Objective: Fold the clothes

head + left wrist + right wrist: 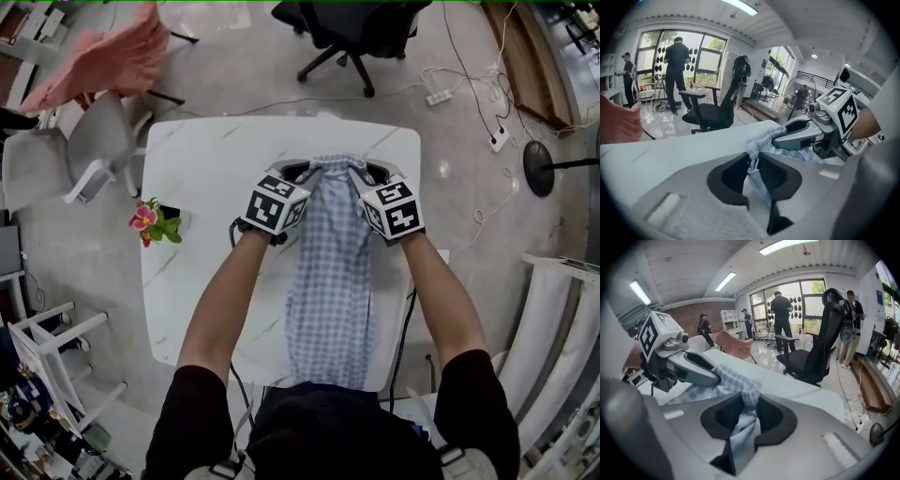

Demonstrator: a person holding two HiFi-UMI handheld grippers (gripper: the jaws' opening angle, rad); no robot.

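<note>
**Far end pinched at both corners, first fold about to start**

My left gripper (302,172) and right gripper (364,172) are each clamped on a far corner of the checked garment (328,281), with cloth bunched between both pairs of jaws. The garment lies as a narrow strip down the middle of the table (206,150). Its long axis runs from the far half to the near edge, where its tail droops over (towards me). I judge this to be the grasp before a lengthwise fold. Next I should lift both corners evenly and bring them towards the near edge.
</note>
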